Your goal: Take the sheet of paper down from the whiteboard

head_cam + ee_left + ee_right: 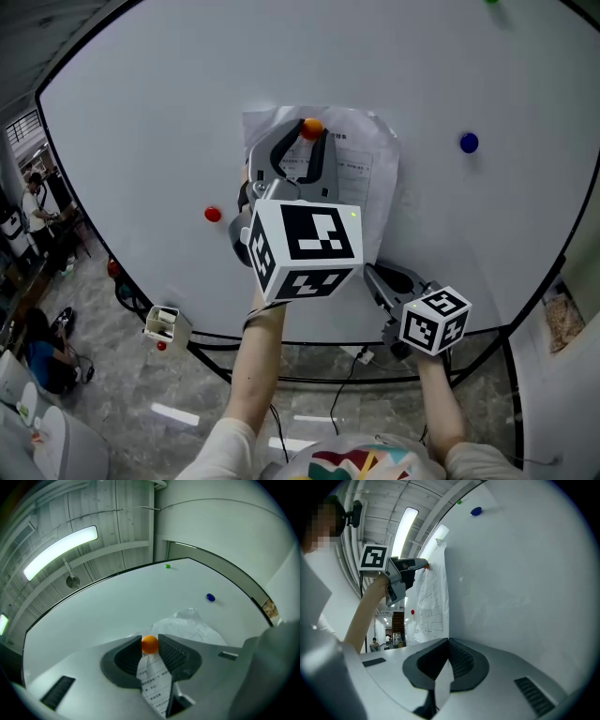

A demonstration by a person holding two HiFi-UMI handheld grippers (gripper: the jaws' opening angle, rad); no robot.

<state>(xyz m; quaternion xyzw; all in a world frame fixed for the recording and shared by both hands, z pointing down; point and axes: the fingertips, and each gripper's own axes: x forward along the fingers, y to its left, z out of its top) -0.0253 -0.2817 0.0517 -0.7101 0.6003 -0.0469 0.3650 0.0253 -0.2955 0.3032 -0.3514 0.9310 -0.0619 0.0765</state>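
Observation:
A creased printed sheet of paper hangs on the whiteboard, pinned near its top edge by an orange magnet. My left gripper reaches up to that magnet. In the left gripper view the orange magnet sits between the jaws with both pads against it, the sheet of paper behind it. My right gripper is lower, at the sheet's bottom right corner. In the right gripper view its jaws are shut on a white strip of the paper.
A blue magnet sticks to the board right of the sheet, a red magnet left of it, and a green magnet at the top. A small white holder hangs at the board's lower left edge. People stand at the far left.

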